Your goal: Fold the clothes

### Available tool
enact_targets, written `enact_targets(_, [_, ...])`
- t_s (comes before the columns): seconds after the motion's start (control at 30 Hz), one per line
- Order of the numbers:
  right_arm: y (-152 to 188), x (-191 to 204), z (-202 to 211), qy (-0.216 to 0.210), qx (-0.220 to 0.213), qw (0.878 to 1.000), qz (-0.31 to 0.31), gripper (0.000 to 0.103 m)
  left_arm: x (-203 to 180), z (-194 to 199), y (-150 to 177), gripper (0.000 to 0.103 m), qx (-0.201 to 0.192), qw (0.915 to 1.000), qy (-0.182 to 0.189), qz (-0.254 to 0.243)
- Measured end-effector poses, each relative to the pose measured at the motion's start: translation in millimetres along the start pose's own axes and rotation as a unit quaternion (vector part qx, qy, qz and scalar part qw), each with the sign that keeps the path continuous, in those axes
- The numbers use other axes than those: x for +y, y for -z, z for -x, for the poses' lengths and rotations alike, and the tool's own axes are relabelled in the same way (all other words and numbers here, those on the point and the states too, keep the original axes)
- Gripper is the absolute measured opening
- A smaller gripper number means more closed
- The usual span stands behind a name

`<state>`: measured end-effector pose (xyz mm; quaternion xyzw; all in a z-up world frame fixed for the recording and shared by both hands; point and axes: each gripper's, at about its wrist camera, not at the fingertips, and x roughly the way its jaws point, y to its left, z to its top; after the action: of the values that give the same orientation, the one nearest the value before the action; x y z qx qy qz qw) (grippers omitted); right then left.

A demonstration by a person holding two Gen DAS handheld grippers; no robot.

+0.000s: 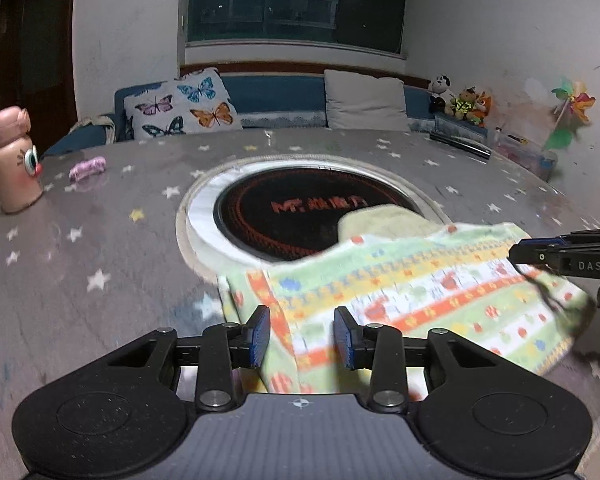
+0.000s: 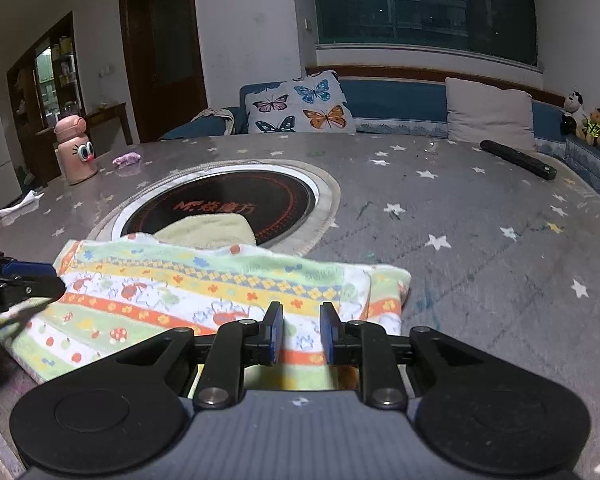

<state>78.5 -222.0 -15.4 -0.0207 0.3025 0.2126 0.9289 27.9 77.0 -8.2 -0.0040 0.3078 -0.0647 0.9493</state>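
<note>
A small striped garment in green, yellow, orange and white lies folded on the grey star-print table, its far edge over the round black cooktop. It also shows in the right wrist view. My left gripper is open, its blue pads either side of the garment's left part. My right gripper is open over the garment's near right edge. The right gripper also shows in the left wrist view, and the left gripper shows at the left edge of the right wrist view.
A pink cartoon bottle and a small pink bundle stand at the table's far left. A black bar lies at the far right. A sofa with a butterfly pillow and plush toys is behind.
</note>
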Motion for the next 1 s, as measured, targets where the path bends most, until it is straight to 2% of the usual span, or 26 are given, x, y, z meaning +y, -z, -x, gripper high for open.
enact_targets(0.2, [-13,-4,-20,-0.002,0.0,1.0,-0.011,0.019,12,-24,-10,0.037,0.018,0.9997,-0.012,0.009])
enact_targets(0.3, [-15,-10,-24,0.003,0.003,1.0,-0.017,0.015,13,-25,-11,0.036,0.018,0.9997,-0.013,0.006])
enact_targets(0.47, [-19,-14,-24,0.015,-0.005,1.0,-0.018,0.016,10,-26,-14,0.037,0.014,0.9998,-0.016,0.004])
enact_targets(0.53, [-18,-17,-30,0.029,0.006,0.999,-0.021,0.016,10,-30,-15,0.037,0.02,0.9996,-0.021,0.004])
enact_targets(0.67, [-18,-20,-27,0.03,0.004,0.999,-0.031,0.019,9,-29,-16,0.038,0.02,0.9995,-0.023,0.003])
enact_targets(0.77, [-19,-11,-21,0.024,-0.001,1.0,-0.018,0.021,8,-27,-16,0.05,0.021,0.9995,-0.023,0.006])
enact_targets(0.83, [-19,-2,-18,0.013,-0.001,1.0,-0.01,0.03,5,-26,-16,0.061,0.019,0.9995,-0.027,0.004])
enact_targets(0.97, [-18,21,-18,-0.011,-0.001,1.0,0.014,0.036,1,-25,-15,0.074,0.019,0.9993,-0.031,0.004])
enact_targets(1.0, [-17,27,-20,-0.016,0.0,1.0,0.019,0.042,1,-24,-15,0.079,0.018,0.9993,-0.031,0.004])
